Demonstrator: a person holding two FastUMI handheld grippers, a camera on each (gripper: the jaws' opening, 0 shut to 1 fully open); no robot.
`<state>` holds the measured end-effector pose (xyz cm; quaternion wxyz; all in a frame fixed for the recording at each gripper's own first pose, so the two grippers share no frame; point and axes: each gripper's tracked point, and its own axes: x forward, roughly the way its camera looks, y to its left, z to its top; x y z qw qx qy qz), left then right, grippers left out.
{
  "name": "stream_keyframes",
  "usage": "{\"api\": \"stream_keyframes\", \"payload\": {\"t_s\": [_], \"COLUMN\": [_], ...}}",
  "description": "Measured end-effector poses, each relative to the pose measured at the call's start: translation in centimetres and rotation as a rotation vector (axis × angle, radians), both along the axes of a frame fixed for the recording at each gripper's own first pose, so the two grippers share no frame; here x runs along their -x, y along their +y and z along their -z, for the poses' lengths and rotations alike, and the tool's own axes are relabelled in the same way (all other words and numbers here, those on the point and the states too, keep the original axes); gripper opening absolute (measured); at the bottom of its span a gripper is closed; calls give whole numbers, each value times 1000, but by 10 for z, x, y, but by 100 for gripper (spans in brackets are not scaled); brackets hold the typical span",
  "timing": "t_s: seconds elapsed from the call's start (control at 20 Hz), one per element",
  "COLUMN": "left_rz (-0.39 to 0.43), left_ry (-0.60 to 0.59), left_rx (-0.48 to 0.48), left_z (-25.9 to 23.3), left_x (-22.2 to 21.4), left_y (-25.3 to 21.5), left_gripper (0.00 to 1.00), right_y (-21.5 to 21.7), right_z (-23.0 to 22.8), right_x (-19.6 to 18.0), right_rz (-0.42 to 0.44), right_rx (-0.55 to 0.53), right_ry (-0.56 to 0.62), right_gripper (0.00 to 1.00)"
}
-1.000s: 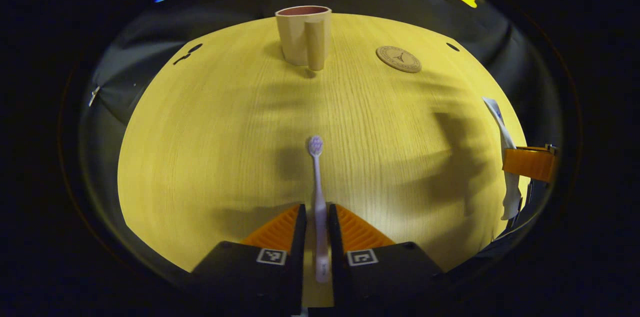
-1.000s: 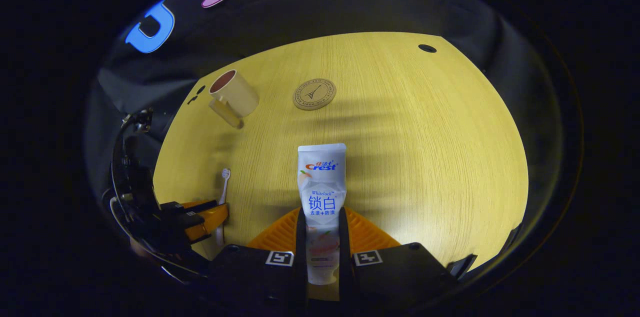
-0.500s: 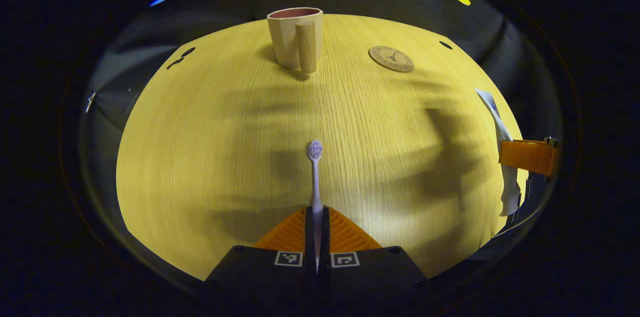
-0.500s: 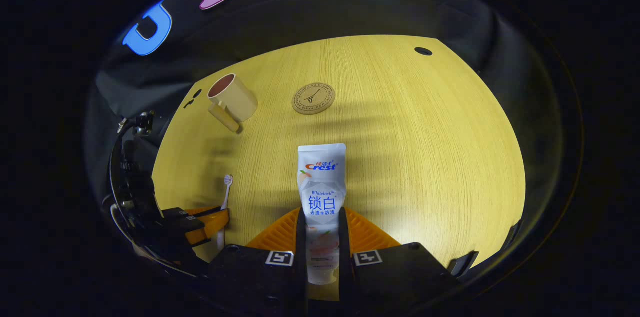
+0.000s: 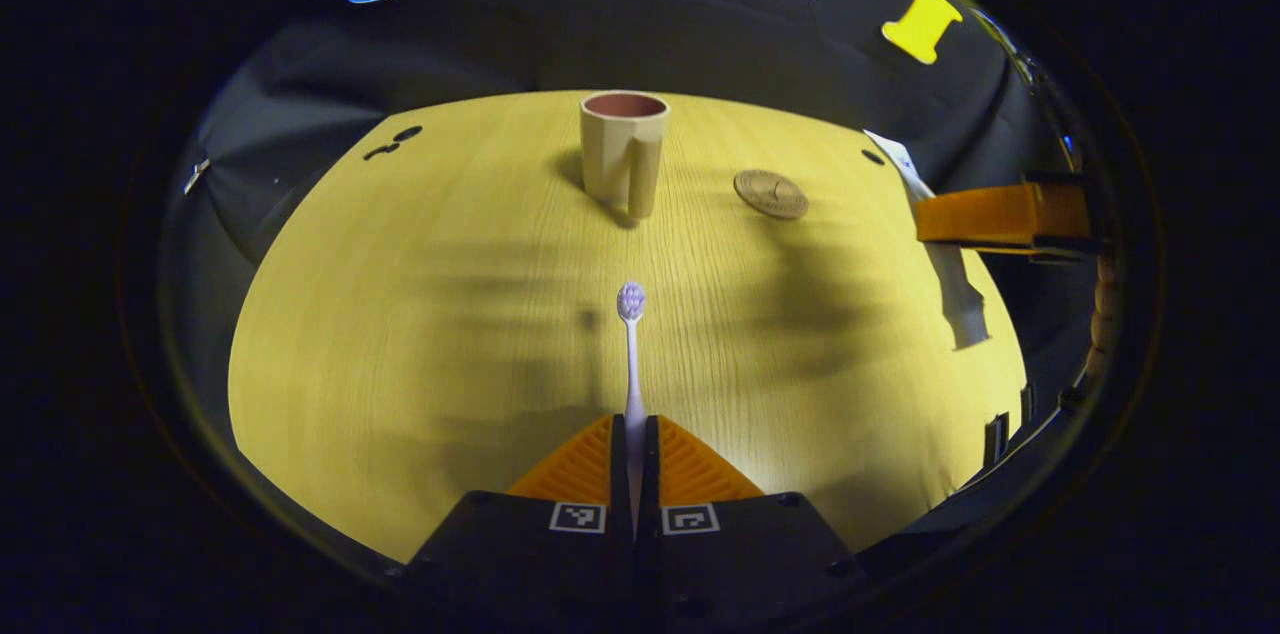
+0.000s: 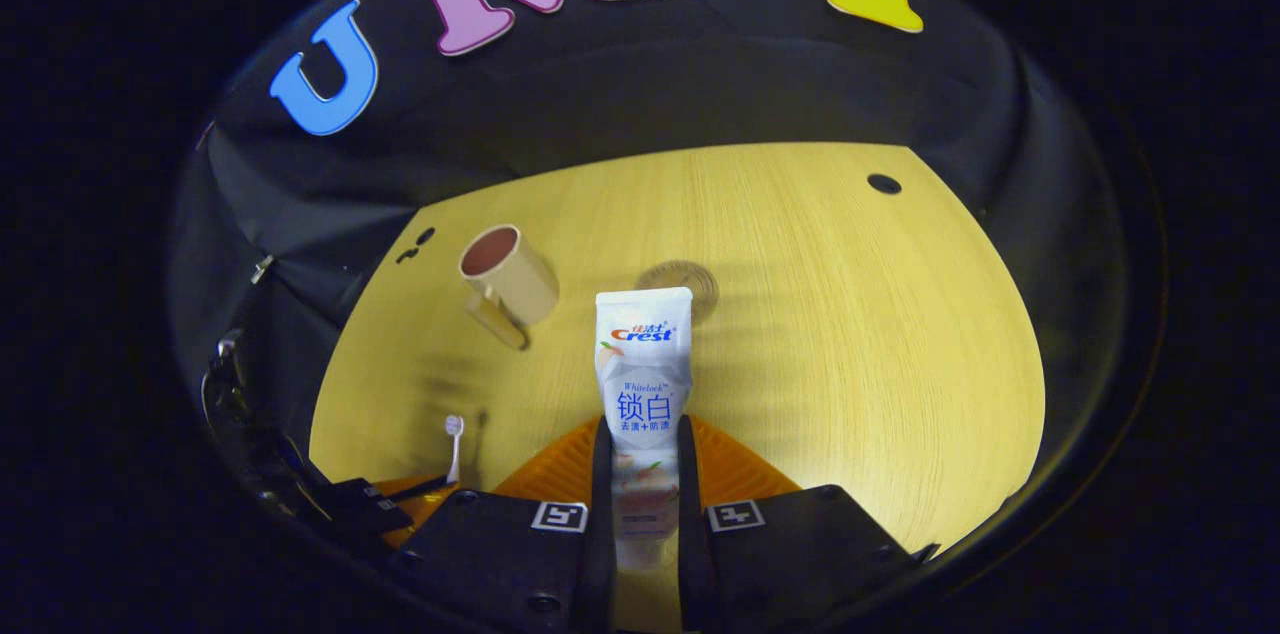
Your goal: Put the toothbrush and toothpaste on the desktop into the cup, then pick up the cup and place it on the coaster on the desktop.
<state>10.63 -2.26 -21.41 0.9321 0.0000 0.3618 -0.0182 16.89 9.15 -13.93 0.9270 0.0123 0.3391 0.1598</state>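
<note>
In the left gripper view, the desktop (image 5: 400, 334) is spread across the middle of the frame. At bottom centre the left gripper (image 5: 633, 444) is seen pinched nearly fully together on the toothbrush (image 5: 631, 354), whose handle is clamped between both fingers while the bristle head is pointed up toward frame centre, lifted off the wood with its small shadow thrown just to the left. The cup (image 5: 623, 152) is stood upright at upper centre, handle turned toward the camera. To the right of it, the coaster (image 5: 770, 194) is laid flat on the desktop, near but apart from the cup. At the far right edge the right gripper (image 5: 935, 219) is seen side-on, with the toothpaste (image 5: 950, 264) held in it well above the desktop.

In the right gripper view, the toothbrush (image 6: 454, 449) is spotted at lower left, sticking up from the left gripper (image 6: 420, 494). The cup (image 6: 505, 279) is found left of centre. At bottom centre the right gripper (image 6: 645, 474) is closed to tube width on the toothpaste (image 6: 643, 364), both fingers pressed against its lower part. The coaster (image 6: 695, 282) is partly hidden behind the tube's top edge.
</note>
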Motion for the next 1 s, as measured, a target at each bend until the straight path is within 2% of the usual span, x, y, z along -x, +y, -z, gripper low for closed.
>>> {"api": "stream_keyframes", "payload": {"t_s": [0.15, 0.2, 0.25, 0.5, 0.7, 0.85, 1.0], "left_rz": [2, -2, -5, -9, 1, -18, -40], "left_ry": [-46, -58, -65, -85, -113, -106, -165], "left_rx": [32, 42, 53, 69, 69, 109, 181], "left_z": [-11, -14, -14, -15, -16, -23, -51], "left_x": [2, 3, 4, 7, 14, 18, 12], "left_y": [8, 11, 13, 20, 25, 27, 29], "left_gripper": [6, 6, 6, 6, 6, 6, 6], "right_y": [28, 36, 47, 99, 134, 154, 169], "right_z": [-27, -34, -42, -74, -95, -105, -107], "right_x": [-29, -38, -48, -85, -114, -137, -152], "right_rz": [-8, -9, -15, -83, -110, -119, -129], "right_rx": [-52, -68, -84, -101, -155, -201, -245], "right_ry": [-82, -102, -122, -250, -324, -383, -422], "right_gripper": [28, 23, 28, 28, 28, 28, 28]}}
